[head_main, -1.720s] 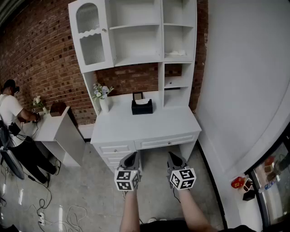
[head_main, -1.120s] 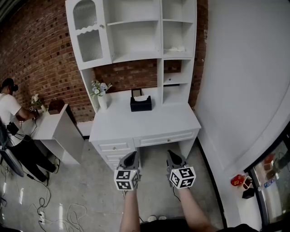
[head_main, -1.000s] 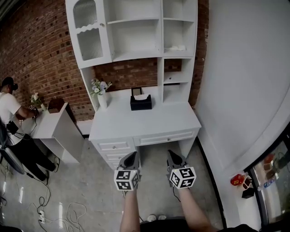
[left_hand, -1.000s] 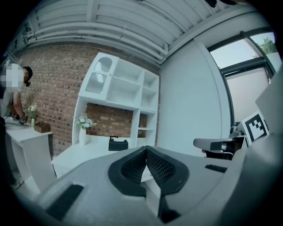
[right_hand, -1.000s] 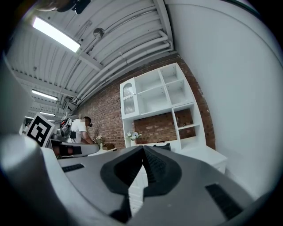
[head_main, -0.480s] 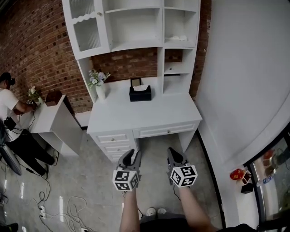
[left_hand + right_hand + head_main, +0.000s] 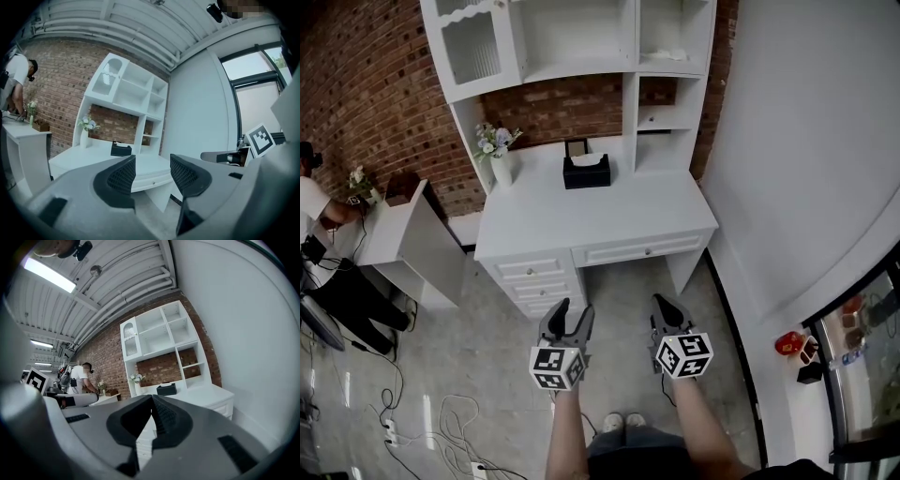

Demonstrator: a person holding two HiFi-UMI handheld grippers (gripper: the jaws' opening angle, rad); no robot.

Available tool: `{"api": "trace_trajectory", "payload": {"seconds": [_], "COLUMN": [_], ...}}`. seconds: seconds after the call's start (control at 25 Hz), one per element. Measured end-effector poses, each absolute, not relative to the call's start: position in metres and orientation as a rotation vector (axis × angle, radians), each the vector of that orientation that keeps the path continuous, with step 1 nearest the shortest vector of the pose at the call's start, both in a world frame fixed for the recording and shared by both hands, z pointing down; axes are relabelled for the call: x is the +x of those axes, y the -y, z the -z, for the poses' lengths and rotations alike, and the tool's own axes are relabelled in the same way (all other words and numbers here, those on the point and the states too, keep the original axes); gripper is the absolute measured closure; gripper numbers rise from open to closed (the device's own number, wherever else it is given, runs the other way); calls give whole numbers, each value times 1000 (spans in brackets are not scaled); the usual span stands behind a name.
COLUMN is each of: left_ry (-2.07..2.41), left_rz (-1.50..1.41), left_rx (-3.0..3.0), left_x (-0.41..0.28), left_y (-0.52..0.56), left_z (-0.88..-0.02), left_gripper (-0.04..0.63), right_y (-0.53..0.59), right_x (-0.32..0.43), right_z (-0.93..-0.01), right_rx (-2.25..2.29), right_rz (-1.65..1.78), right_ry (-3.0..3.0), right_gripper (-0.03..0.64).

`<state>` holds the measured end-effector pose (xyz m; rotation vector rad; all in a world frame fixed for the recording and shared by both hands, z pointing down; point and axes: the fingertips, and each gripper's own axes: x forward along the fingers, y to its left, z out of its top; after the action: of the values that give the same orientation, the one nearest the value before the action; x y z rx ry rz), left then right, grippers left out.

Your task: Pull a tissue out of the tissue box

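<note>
A black tissue box [image 7: 587, 172] with a white tissue poking from its top stands at the back of the white desk [image 7: 609, 223], against the hutch; it also shows small in the left gripper view, tissue box [image 7: 121, 149], and the right gripper view, tissue box [image 7: 166, 389]. Both grippers hang over the floor in front of the desk, well short of the box. My left gripper [image 7: 568, 319] is opening its jaws, with nothing between them. My right gripper [image 7: 667, 311] has its jaws shut together and empty.
A white vase of flowers [image 7: 499, 156] stands left of the box. The hutch shelves [image 7: 581, 56] rise over the desk. Drawers [image 7: 536, 281] face me. At the left, a person [image 7: 319, 253] works at a second white table [image 7: 403, 239]. Cables [image 7: 441, 427] lie on the floor. A white wall [image 7: 806, 169] runs along the right.
My left gripper's jaws have spread apart from shut. The view has tilted so the desk sits higher and nearer. Both grippers have sunk slightly in the picture.
</note>
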<state>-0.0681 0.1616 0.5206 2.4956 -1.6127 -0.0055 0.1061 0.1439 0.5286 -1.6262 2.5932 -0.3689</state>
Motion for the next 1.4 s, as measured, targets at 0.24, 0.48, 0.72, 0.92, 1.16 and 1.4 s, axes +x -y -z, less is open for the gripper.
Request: {"api": "trace_trajectory", "payload": {"seconds": [0.24,0.48,0.72,0.92,1.16,1.4], "left_ry": [1605,1620,1616,1622,1637,1656], "left_rz": [30,56,77,91,87,70], "left_rx": [2542,2564,2578,2579,2601,2583], "left_x": [-76,-86,-88,-89,-91,-94], "left_y": [-163,-157,-143,-118,-81,-28], "left_z": [-509,-493,-487,-483,-474,-484], "left_gripper": [391,391,391,391,391,391], "right_y": [-152,-151,-140,-119,-80,-23], "right_x": [103,102,104,106,105,99], "right_z": [-516,-506,-497,-495,-486,-495], "right_rx": [-1644,-1657,-1670,-1671,-1651,-1628], "right_rz": [309,272,235,210,205,231], "right_ry": [-2551,-2532,-2513,-2514,-2482,-2490], "right_gripper": [617,617,617,617,617,617]}}
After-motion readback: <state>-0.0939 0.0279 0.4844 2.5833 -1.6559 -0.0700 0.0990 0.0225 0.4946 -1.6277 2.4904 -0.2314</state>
